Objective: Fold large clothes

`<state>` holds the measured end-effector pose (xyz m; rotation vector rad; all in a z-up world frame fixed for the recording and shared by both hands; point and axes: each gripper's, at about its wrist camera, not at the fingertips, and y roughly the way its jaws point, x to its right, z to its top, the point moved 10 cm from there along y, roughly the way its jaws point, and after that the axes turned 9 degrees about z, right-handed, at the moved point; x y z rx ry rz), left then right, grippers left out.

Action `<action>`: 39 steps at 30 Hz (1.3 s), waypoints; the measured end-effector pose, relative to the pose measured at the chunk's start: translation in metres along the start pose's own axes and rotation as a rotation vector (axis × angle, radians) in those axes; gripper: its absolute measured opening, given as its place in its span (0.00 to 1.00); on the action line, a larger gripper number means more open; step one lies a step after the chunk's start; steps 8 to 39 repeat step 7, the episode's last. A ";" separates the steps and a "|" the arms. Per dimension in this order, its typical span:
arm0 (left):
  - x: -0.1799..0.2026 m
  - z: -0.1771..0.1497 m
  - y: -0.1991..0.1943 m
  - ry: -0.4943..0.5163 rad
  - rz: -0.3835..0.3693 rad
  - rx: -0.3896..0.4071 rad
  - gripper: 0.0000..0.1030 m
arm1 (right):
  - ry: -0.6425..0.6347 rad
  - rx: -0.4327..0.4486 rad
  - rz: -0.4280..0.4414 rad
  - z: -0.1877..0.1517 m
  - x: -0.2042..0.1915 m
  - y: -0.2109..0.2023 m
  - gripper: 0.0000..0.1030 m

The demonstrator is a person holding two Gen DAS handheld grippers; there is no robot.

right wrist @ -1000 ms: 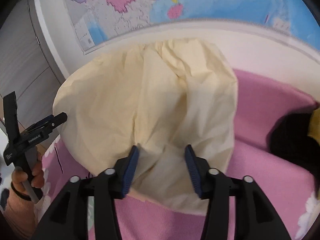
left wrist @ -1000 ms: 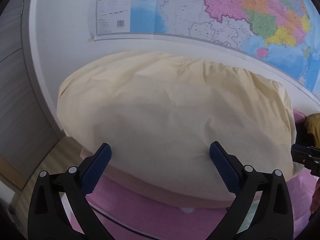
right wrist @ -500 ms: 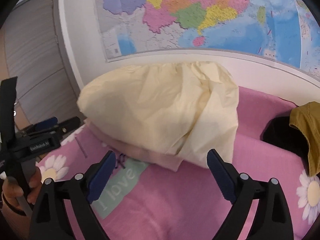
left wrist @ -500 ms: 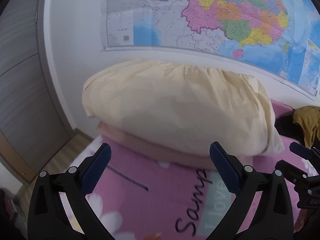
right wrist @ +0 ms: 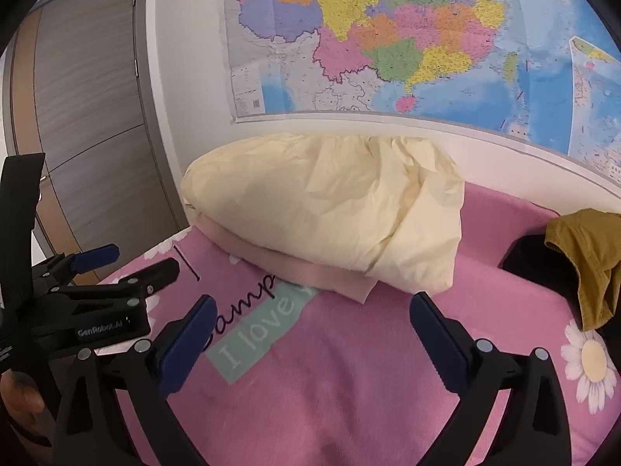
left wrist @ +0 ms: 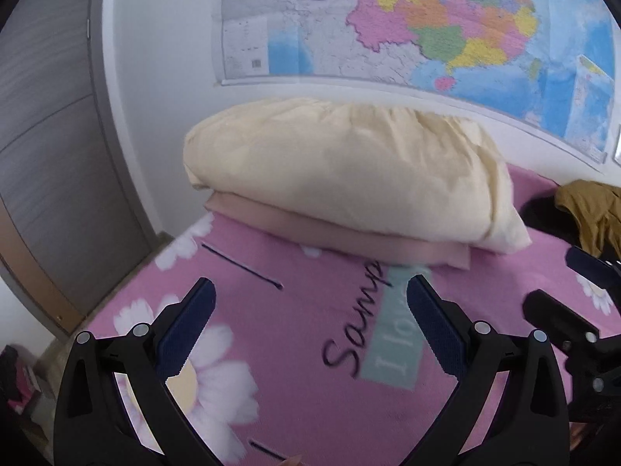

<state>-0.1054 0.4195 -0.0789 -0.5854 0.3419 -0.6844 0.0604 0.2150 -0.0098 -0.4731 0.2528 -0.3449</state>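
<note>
Above pink bedspread (left wrist: 295, 334) | left gripper (left wrist: 310, 330) jaws spread, empty | cream garment (right wrist: 330, 209) folded on pink cloth (right wrist: 310, 272) by wall, apart from both | right gripper (right wrist: 310, 338) jaws spread, empty | mustard garment (right wrist: 582, 256) far right.

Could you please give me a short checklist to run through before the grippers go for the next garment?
1. Left gripper open, empty: ok.
2. Right gripper open, empty: ok.
3. Cream garment stacked on the pink folded piece, apart from both grippers: ok.
4. Mustard garment in view on the pink blanket: ok.
5. Mustard garment spread flat: not ok, crumpled.
6. Dark item beneath it is separate clothing: cannot tell.
</note>
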 end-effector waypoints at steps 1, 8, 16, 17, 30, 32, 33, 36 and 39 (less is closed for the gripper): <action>-0.001 -0.004 -0.002 -0.003 0.007 -0.005 0.95 | 0.005 -0.004 -0.003 -0.003 0.000 -0.001 0.94; -0.001 -0.016 -0.012 -0.019 0.006 -0.018 0.95 | 0.037 -0.002 0.003 -0.013 -0.001 -0.012 0.94; -0.001 -0.016 -0.012 -0.019 0.006 -0.018 0.95 | 0.037 -0.002 0.003 -0.013 -0.001 -0.012 0.94; -0.001 -0.016 -0.012 -0.019 0.006 -0.018 0.95 | 0.037 -0.002 0.003 -0.013 -0.001 -0.012 0.94; -0.001 -0.016 -0.012 -0.019 0.006 -0.018 0.95 | 0.037 -0.002 0.003 -0.013 -0.001 -0.012 0.94; -0.001 -0.016 -0.012 -0.019 0.006 -0.018 0.95 | 0.037 -0.002 0.003 -0.013 -0.001 -0.012 0.94; -0.001 -0.016 -0.012 -0.019 0.006 -0.018 0.95 | 0.037 -0.002 0.003 -0.013 -0.001 -0.012 0.94; -0.001 -0.016 -0.012 -0.019 0.006 -0.018 0.95 | 0.037 -0.002 0.003 -0.013 -0.001 -0.012 0.94; -0.001 -0.016 -0.012 -0.019 0.006 -0.018 0.95 | 0.037 -0.002 0.003 -0.013 -0.001 -0.012 0.94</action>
